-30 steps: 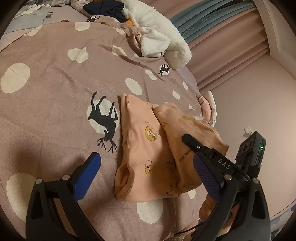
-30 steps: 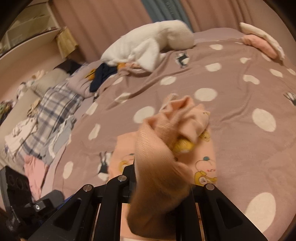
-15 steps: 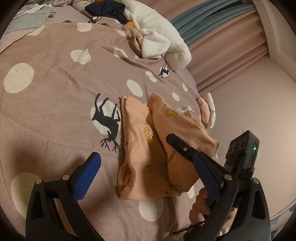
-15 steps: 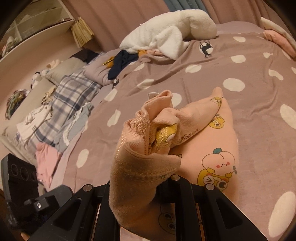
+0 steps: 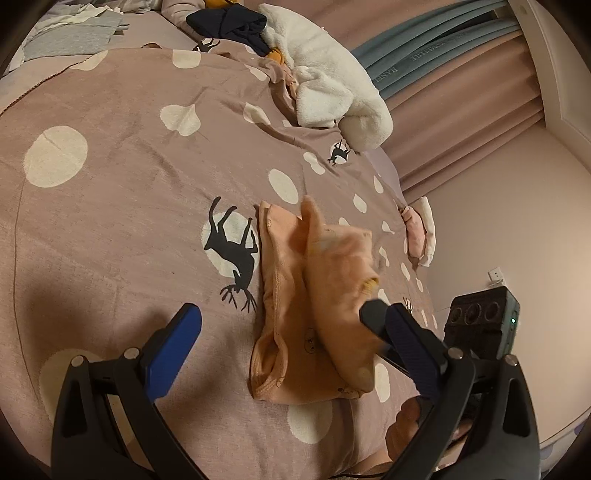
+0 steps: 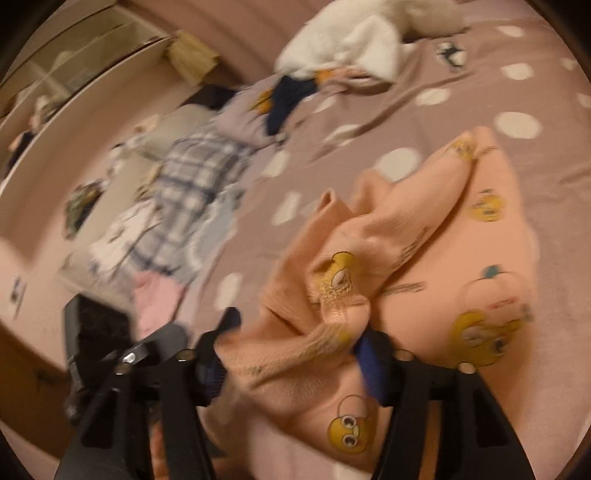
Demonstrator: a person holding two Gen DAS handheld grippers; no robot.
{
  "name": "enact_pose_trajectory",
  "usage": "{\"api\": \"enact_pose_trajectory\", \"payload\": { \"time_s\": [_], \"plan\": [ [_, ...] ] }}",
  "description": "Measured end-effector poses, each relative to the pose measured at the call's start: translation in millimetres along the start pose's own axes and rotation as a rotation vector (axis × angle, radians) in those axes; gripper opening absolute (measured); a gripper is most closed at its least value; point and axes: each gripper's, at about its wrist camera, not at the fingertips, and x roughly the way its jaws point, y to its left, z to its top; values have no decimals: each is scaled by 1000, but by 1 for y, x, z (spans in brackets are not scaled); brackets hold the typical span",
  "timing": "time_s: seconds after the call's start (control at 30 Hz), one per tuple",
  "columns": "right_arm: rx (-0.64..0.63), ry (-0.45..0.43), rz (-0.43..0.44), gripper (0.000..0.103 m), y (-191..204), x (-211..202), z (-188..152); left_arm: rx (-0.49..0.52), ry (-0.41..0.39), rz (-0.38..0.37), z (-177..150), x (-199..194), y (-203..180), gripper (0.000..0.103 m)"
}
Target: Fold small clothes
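A small peach garment with yellow cartoon prints (image 5: 291, 317) lies on the dotted mauve bedspread (image 5: 110, 206). Its right half is lifted and folded over toward the left. My left gripper (image 5: 280, 325) is open and empty, its fingers on either side of the garment's near end, above the bed. In the right wrist view the garment (image 6: 461, 236) fills the foreground, bunched between the fingers of my right gripper (image 6: 295, 347). The fingers now stand apart with cloth draped over them. The view is blurred by motion.
A white fluffy blanket (image 5: 332, 85) and dark clothes (image 5: 229, 22) lie at the head of the bed. A plaid garment (image 6: 192, 177) and other laundry lie at the bed's far side. Folded pink cloth (image 5: 419, 232) sits at the bed's edge by the wall.
The right gripper carried the garment's right half up and over to the left, then its jaws spread apart. The left gripper stayed open and shifted slightly.
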Motion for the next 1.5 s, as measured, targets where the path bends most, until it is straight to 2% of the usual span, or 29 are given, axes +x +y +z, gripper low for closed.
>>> {"api": "enact_pose_trajectory", "payload": {
  "time_s": [0.17,0.27,0.33,0.47,0.57,0.7,0.73,0.77,0.8,0.83,0.9,1.07,1.17,1.23,1.33,1.4,1.47,1.5],
  "plan": [
    [-38,16,68,63,11,-3,-2,-6,-11,-12,1,-6,0,102],
    [-37,-12,78,63,12,-12,2,-1,-13,-5,2,-7,0,101],
    [-41,-52,33,63,11,-20,6,-1,-13,-3,2,-7,-1,101],
    [11,-136,-122,63,4,-25,18,-1,-1,-6,1,-6,0,101],
    [-15,-98,-136,63,5,-14,19,-1,0,9,2,-5,1,101],
    [-137,10,-213,61,17,18,0,-7,-3,19,2,-7,3,101],
    [-176,47,-222,51,21,31,-9,-8,-3,18,3,-7,3,101],
    [-199,63,-228,23,23,36,-14,-7,-3,19,3,-8,4,101],
    [-238,71,-261,12,25,42,-21,-5,-4,22,3,-9,4,101],
    [-289,87,-338,10,28,51,-28,-5,-5,24,3,-10,4,101],
    [-311,101,-344,10,28,50,-31,-7,-8,30,3,-11,5,101],
    [-268,62,-242,9,27,18,-26,-20,-12,27,5,-12,7,101],
    [-303,66,-236,9,38,14,-31,-19,-12,26,5,-12,5,101],
    [-336,111,-262,9,39,24,-39,-13,-4,28,4,-10,4,101],
    [-318,179,-287,10,30,44,-48,-15,6,34,2,-7,3,101],
    [-276,177,-271,17,22,50,-46,-16,17,40,1,-6,4,101],
    [-203,167,-188,42,16,43,-37,-11,19,52,1,-7,6,101],
    [-150,157,-130,46,11,37,-30,-8,18,58,1,-8,7,101]
  ]
}}
